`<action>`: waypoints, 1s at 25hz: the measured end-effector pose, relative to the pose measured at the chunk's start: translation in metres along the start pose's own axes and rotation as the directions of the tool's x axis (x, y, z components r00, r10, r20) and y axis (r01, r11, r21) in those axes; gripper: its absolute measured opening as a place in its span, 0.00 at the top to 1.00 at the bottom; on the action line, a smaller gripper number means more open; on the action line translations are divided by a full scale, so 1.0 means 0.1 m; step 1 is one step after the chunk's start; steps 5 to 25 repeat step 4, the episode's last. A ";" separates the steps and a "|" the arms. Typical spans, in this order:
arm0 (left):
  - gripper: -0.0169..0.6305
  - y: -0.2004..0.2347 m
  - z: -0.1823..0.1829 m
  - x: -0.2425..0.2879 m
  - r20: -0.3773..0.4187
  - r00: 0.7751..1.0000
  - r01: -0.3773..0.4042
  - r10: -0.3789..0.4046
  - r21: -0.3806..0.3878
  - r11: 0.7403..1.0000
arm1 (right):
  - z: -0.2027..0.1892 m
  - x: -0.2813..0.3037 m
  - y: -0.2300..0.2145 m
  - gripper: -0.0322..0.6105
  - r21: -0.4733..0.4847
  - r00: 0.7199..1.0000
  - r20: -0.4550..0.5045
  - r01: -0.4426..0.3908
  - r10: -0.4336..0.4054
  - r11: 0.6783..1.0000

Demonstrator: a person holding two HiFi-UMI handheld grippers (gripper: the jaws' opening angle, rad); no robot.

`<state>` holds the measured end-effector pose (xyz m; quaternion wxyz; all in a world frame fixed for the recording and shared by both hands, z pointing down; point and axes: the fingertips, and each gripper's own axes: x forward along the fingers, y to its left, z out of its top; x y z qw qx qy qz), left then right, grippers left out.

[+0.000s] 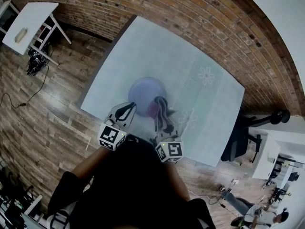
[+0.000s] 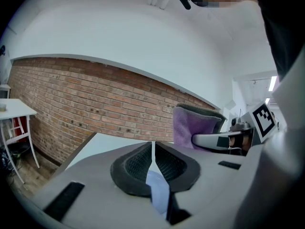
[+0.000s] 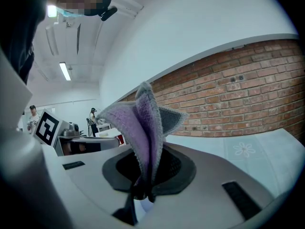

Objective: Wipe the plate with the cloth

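A lavender plate lies on the pale table near its front edge. My left gripper is shut on the plate's near-left rim; in the left gripper view the thin rim runs up between the pads and the plate shows below them. My right gripper is shut on a purple cloth at the plate's near-right side. The cloth stands up in folds out of the right gripper. It also shows in the left gripper view as the cloth.
A brick wall runs behind the table. A white side table stands on the wooden floor at the far left, with a cable beside it. A black office chair and desks are at the right. People stand far off at the lower right.
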<state>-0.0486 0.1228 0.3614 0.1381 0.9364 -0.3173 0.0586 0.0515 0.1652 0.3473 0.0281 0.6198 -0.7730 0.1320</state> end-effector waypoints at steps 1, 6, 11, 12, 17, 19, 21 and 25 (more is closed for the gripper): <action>0.91 0.01 -0.01 0.00 -0.002 1.000 0.001 -0.001 -0.001 1.000 | -0.01 0.00 0.01 0.85 -0.001 1.000 0.000 0.000 0.000 1.000; 0.91 0.02 -0.03 -0.01 -0.006 1.000 0.003 -0.003 -0.007 1.000 | -0.02 0.01 0.02 0.85 -0.005 1.000 -0.002 -0.001 0.001 1.000; 0.91 0.02 -0.03 -0.01 -0.006 1.000 0.003 -0.003 -0.007 1.000 | -0.02 0.01 0.02 0.85 -0.005 1.000 -0.002 -0.001 0.001 1.000; 0.91 0.02 -0.03 -0.01 -0.006 1.000 0.003 -0.003 -0.007 1.000 | -0.02 0.01 0.02 0.85 -0.005 1.000 -0.002 -0.001 0.001 1.000; 0.91 0.02 -0.03 -0.01 -0.006 1.000 0.003 -0.003 -0.007 1.000 | -0.02 0.01 0.02 0.85 -0.005 1.000 -0.002 -0.001 0.001 1.000; 0.91 0.02 -0.03 -0.01 -0.006 1.000 0.003 -0.003 -0.007 1.000 | -0.02 0.01 0.02 0.85 -0.005 1.000 -0.002 -0.001 0.001 1.000; 0.91 0.02 -0.03 -0.01 -0.006 1.000 0.003 -0.003 -0.007 1.000 | -0.02 0.01 0.02 0.85 -0.005 1.000 -0.002 -0.001 0.001 1.000; 0.91 0.02 -0.03 -0.01 -0.006 1.000 0.003 -0.003 -0.007 1.000 | -0.02 0.01 0.02 0.85 -0.005 1.000 -0.002 -0.001 0.001 1.000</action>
